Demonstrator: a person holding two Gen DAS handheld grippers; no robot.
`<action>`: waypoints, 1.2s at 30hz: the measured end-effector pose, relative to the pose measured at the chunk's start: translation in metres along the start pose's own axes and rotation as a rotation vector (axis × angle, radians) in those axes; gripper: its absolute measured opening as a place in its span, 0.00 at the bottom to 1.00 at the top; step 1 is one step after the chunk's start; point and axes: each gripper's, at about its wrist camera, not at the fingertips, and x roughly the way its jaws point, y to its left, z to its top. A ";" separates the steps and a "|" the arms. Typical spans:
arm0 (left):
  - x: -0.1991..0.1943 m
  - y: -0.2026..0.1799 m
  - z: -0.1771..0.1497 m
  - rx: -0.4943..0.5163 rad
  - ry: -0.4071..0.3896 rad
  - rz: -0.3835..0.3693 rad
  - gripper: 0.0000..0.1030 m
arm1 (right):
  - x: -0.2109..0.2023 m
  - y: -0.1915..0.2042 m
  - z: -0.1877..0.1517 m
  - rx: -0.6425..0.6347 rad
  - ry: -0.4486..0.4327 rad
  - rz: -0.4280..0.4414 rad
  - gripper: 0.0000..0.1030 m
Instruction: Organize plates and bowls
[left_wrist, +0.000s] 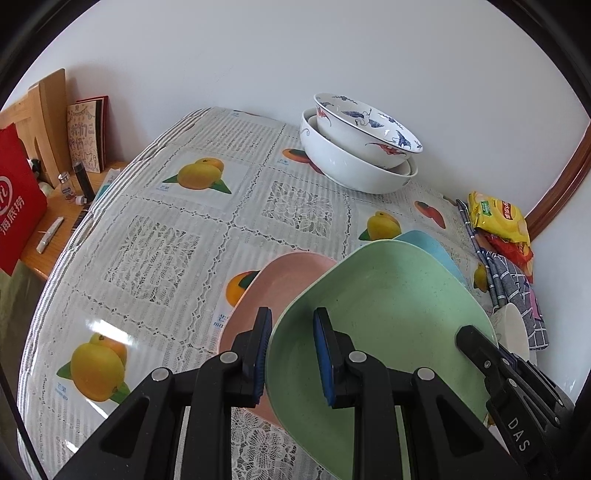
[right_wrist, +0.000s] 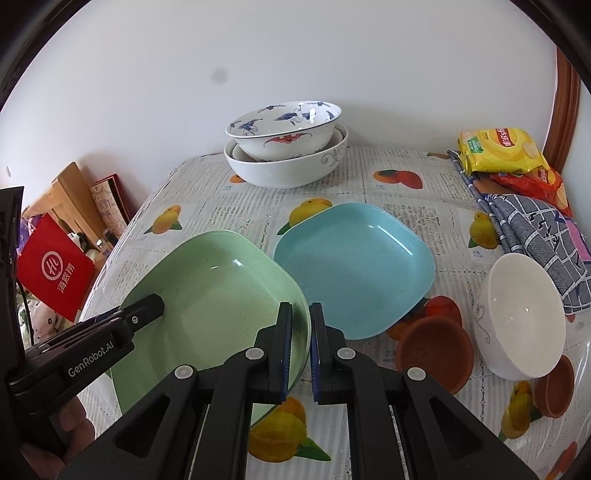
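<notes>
Left wrist view: low, close over the green plate, facing the wall; stacked bowls at 12 o'clock; right gripper intruding at 4 o'clock. Right wrist view: close, same facing; green plate at 9 o'clock; shared: plate, stacked bowls, tablecloth.

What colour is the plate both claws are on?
Pale green plate, clearest in the right wrist view.

The left claw's black body read "GenRobot.AI" in white letters in the right wrist view. The right claw's housing bore "DAS" in the left wrist view. A red bag carried white Chinese characters, "海底捞", under a round logo. The yellow snack packet's lettering was too small to read.
</notes>
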 end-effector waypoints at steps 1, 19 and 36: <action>0.001 0.002 0.000 -0.004 0.004 0.003 0.22 | 0.002 0.001 0.000 -0.004 0.003 0.002 0.09; 0.025 0.019 0.000 -0.029 0.037 0.019 0.22 | 0.038 0.011 -0.004 -0.039 0.064 0.002 0.10; 0.031 0.024 0.001 -0.026 0.059 0.020 0.22 | 0.054 0.016 -0.002 -0.077 0.085 0.004 0.11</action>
